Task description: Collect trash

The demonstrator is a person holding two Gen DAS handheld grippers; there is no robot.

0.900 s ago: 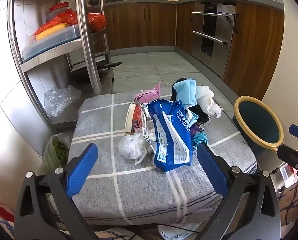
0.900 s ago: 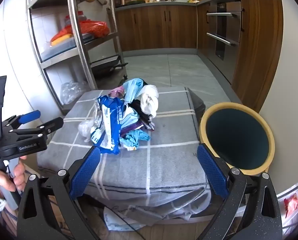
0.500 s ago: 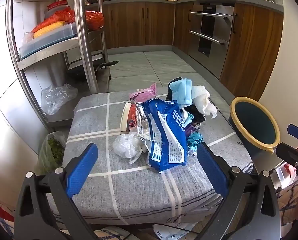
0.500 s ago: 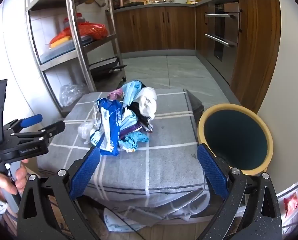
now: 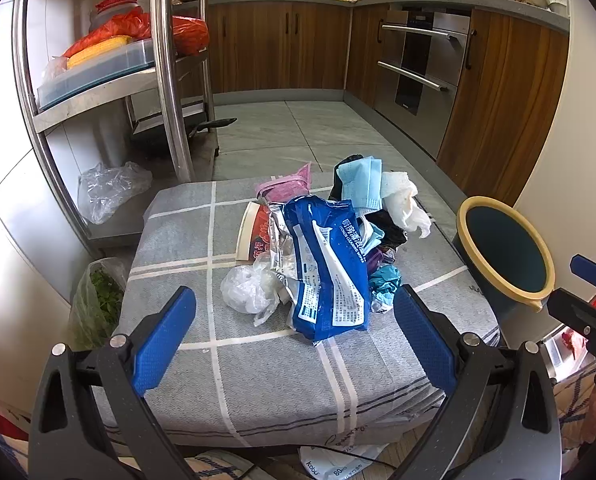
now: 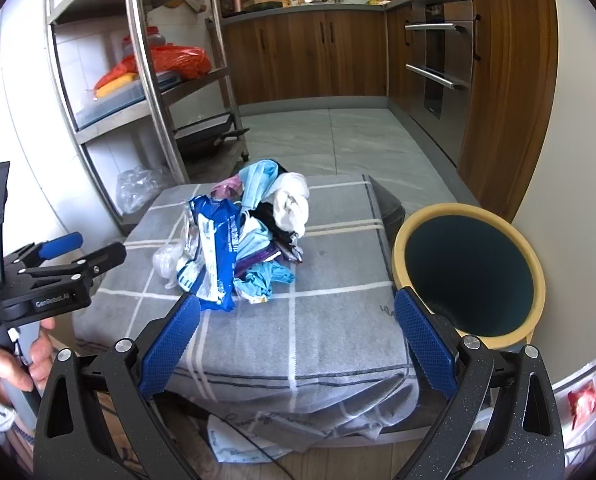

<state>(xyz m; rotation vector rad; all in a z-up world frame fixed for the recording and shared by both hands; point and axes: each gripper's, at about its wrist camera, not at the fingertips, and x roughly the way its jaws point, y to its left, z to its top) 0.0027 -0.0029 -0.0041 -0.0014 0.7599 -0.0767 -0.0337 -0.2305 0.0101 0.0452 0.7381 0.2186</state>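
Observation:
A heap of trash lies on a low table covered with a grey checked cloth [image 5: 201, 264]. On top is a blue wipes packet [image 5: 330, 264] [image 6: 215, 248], with a clear plastic bag [image 5: 245, 292], a red-and-white wrapper [image 5: 253, 236], a blue face mask [image 5: 360, 184] [image 6: 257, 184], a white tissue [image 5: 404, 204] [image 6: 291, 204] and a pink wrapper [image 5: 285, 186]. A dark bin with a yellow rim [image 5: 504, 256] [image 6: 470, 276] stands at the table's right. My left gripper [image 5: 293, 340] is open and empty before the heap. My right gripper [image 6: 298, 340] is open and empty over the table's near edge.
A steel shelf rack [image 5: 169, 80] with food containers stands at the back left. A clear bag [image 5: 109, 188] lies on its lowest shelf and a bag of greens [image 5: 97, 304] by the table. Wooden cabinets and an oven [image 5: 422, 68] line the far side. Papers [image 6: 249, 440] lie under the table.
Both grippers have drawn back and up a little, so the heap looks slightly smaller and farther. Both stay open. The trash has not moved.

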